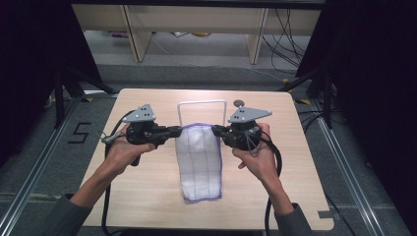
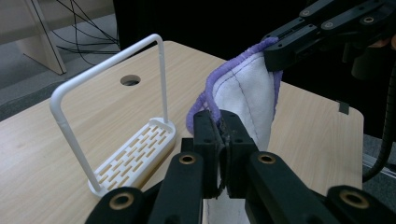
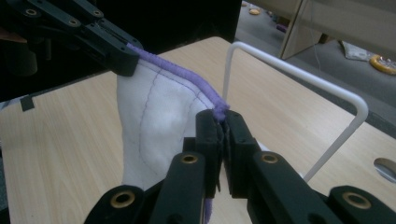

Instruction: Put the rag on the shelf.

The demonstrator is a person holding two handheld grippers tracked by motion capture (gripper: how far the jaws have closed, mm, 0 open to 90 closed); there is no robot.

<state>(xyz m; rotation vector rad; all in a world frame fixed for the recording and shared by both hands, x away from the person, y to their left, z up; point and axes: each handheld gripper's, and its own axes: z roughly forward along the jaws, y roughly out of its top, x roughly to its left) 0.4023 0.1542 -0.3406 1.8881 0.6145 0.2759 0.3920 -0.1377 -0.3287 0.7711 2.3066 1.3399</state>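
Cloth [image 1: 199, 162], white, quilted, purple-edged, hung between both tools: left tool [image 1: 178, 131] and right tool [image 1: 216, 130] each pinched an upper corner, its lower end on the desk [image 1: 147, 196], before a white wire rack [image 1: 202, 103].

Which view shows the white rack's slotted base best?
The left gripper view: the rack shows whole, slotted base and hoop. The high view gives just its hoop behind the cloth; the right gripper view shows the hoop alone.
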